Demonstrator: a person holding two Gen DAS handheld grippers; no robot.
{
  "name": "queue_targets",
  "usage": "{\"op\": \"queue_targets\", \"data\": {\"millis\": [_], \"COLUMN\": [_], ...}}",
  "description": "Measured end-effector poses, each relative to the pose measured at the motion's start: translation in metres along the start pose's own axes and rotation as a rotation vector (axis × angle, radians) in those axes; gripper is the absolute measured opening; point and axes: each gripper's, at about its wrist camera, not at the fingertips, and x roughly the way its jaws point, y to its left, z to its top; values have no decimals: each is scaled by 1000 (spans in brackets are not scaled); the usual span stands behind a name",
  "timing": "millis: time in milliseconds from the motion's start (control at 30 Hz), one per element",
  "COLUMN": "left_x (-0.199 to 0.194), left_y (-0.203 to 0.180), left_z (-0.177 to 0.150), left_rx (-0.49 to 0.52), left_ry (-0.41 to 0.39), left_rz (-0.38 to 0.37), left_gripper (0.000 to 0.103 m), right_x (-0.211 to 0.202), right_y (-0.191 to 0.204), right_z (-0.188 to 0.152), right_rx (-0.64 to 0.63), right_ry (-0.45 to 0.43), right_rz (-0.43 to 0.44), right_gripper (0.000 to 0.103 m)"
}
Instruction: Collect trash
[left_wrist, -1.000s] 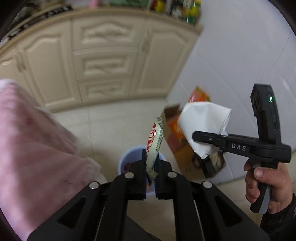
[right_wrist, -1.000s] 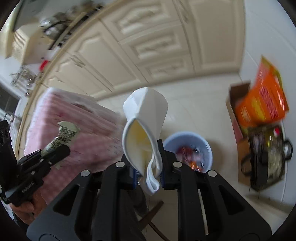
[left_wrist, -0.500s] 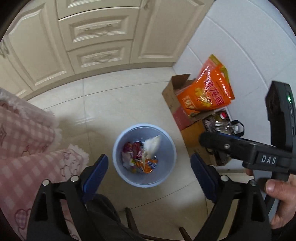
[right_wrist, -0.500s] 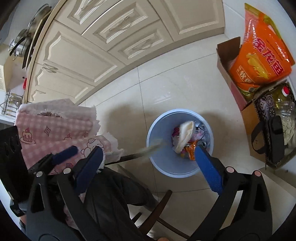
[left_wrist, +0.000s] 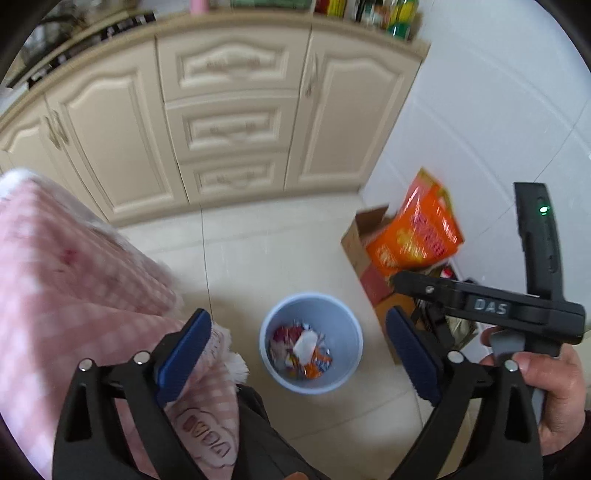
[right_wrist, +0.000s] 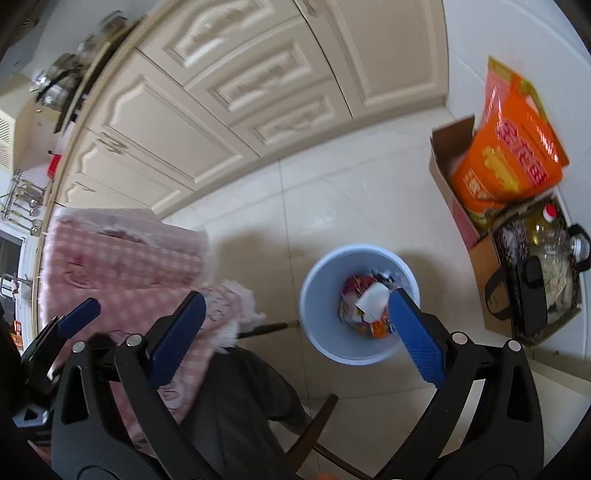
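Both pieces of trash have left the fingers since a second ago: the left gripper (left_wrist: 298, 354), whose fingers have just been opening, and the right gripper (right_wrist: 295, 338), likewise just opened, now stand wide apart with nothing between them. A white paper piece (left_wrist: 305, 342) lies on top of the colourful wrappers (right_wrist: 352, 291) inside the pale blue bin (left_wrist: 345, 325) on the floor beside the pink checked cloth (left_wrist: 74, 280). That drop looks finished; whether more trash remains cannot be told, since none shows outside the bin.
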Motion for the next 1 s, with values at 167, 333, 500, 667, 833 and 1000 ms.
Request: {"op": "queue_targets", "data": {"millis": [167, 333, 500, 667, 833, 1000], "left_x": [-72, -140, -198, -254, -308, -359], "left_y": [5, 26, 55, 88, 116, 133], "left_z": [-2, -14, -35, -65, -97, -125], "left_rx": [-13, -68, -131, -231, -320, -388], "left_ry": [-147, -265, -364, -436, -493, -554], "left_rz": [26, 109, 219, 367, 500, 615], "left_gripper": [97, 97, 97, 97, 97, 97], "right_x": [-41, -72, -99, -116, -131, -145], "right_y": [49, 109, 178, 237, 295, 343], "right_z": [0, -7, -24, -42, -71, -102], "right_rx": [-64, -167, -296, -401, -511, -611], "right_ry": [-86, -144, -190, -219, -234, -251], "right_rz": [45, 107, 193, 272, 347, 388], "right_gripper": [97, 97, 97, 97, 97, 97]}}
